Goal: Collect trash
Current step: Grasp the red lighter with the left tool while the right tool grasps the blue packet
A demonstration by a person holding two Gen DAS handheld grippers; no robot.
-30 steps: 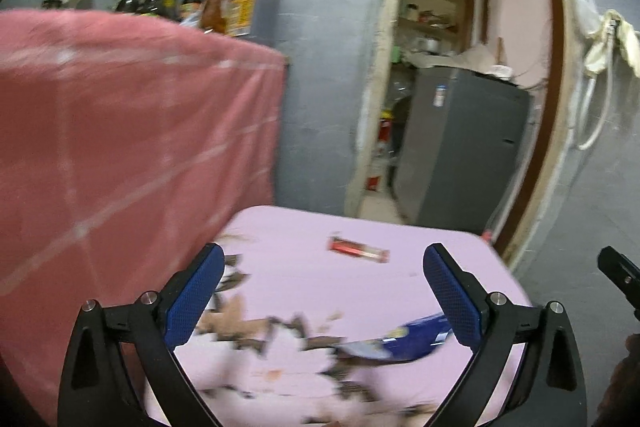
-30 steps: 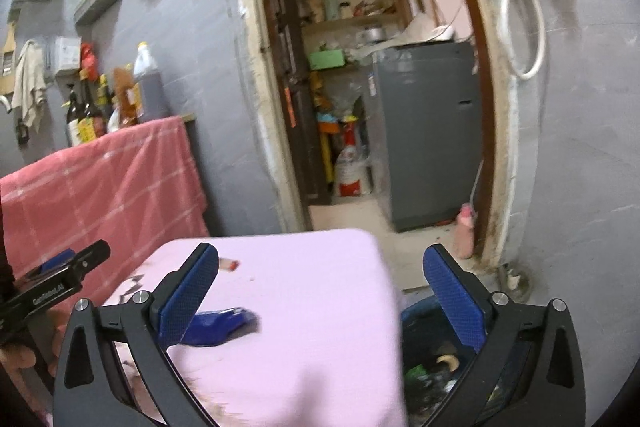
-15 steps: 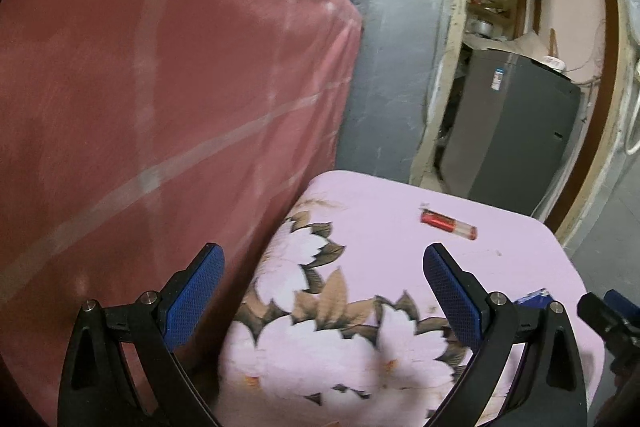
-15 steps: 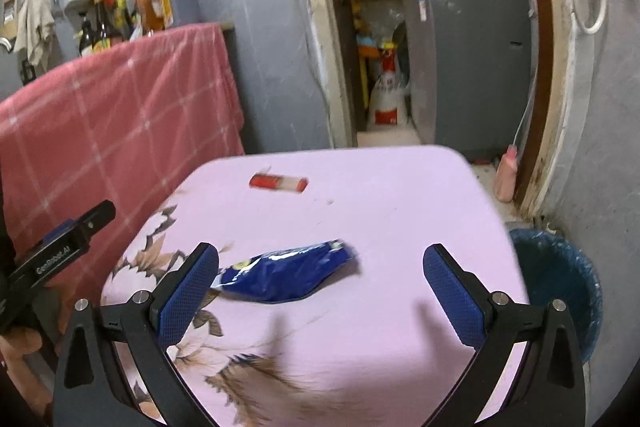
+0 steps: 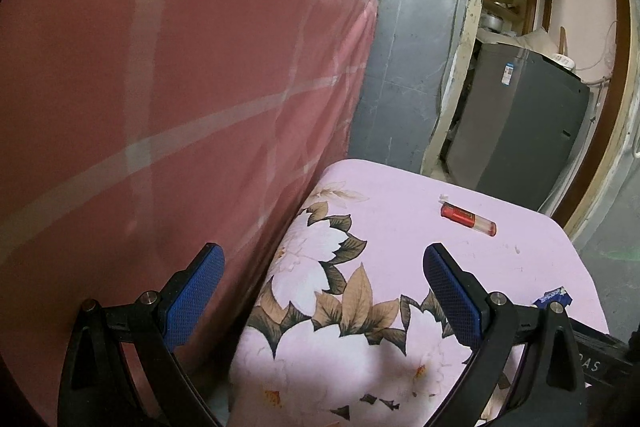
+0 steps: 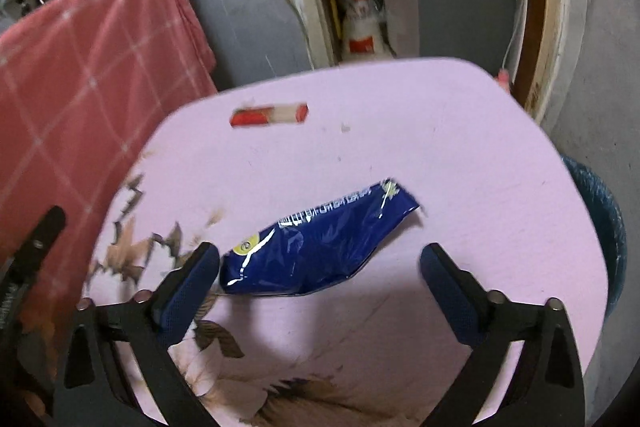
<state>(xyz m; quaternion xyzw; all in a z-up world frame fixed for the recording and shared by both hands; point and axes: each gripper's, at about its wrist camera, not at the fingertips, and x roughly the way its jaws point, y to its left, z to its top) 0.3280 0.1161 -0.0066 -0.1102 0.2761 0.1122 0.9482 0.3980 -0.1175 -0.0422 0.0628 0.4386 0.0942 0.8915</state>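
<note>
Wrapper (image 6: 320, 243), blue, lies on the pink table (image 6: 460, 155); the right gripper (image 6: 318, 277) tilts down over it, jaws wide and just narrowing, apparently not pressing it. Left gripper (image 5: 324, 285) gapes empty.

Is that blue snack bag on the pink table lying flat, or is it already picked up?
Lying flat. The blue snack bag rests crumpled on the pink table, between the open right claw fingers, not gripped.

The crinkled dark-blue foil snack wrapper (image 5: 554, 295) is hiding mostly behind the left gripper's right finger. The small red-and-clear plastic tube (image 6: 269, 115) ahead is smearing with blur. The round dark-blue bin (image 6: 600, 227) is peeking from behind the table edge.
</note>
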